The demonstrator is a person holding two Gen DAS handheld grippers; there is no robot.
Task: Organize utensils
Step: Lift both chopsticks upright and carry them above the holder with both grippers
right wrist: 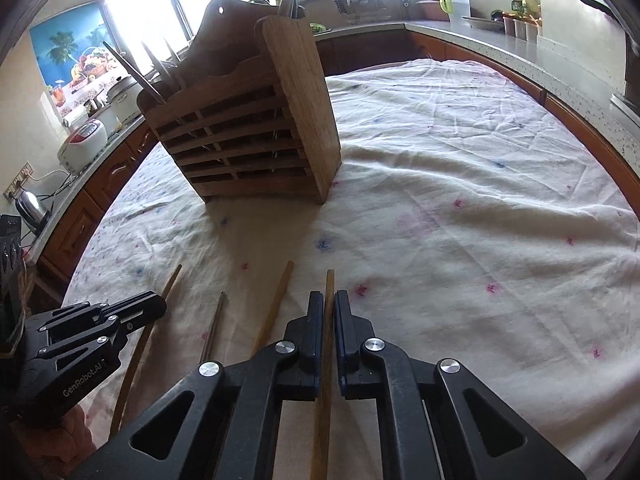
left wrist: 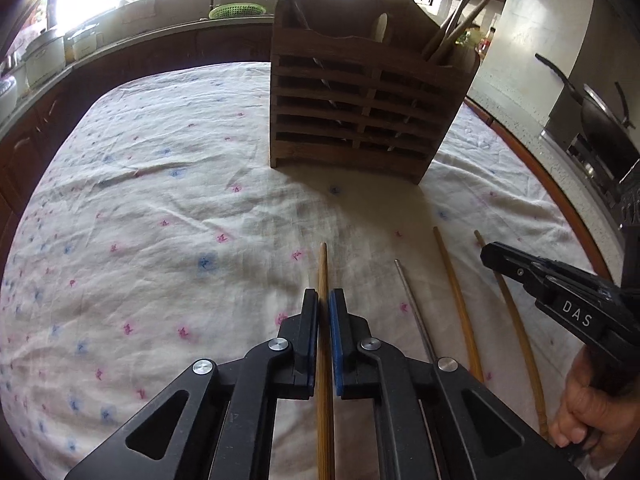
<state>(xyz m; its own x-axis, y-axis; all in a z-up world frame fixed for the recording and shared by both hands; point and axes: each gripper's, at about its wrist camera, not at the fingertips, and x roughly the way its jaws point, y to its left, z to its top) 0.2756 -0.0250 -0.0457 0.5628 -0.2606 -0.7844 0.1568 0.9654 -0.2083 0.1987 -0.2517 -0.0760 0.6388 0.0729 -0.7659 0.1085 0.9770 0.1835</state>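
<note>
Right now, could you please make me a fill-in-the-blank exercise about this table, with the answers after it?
1. The left tool has a wooden ___ between its fingers; so does the right tool.
2. Between those two lie ___ more: a grey stick and a brown stick.
3. The grey stick is not wood but ___.
4. The holder stands on the flowered ___.

Missing words: chopstick; two; metal; cloth.

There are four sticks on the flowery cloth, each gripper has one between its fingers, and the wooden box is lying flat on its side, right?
Not quite. The slatted wooden utensil box stands upright on the flowery white cloth, as both wrist views show. The rest holds: four sticks, with the left gripper and right gripper each around one.
</note>
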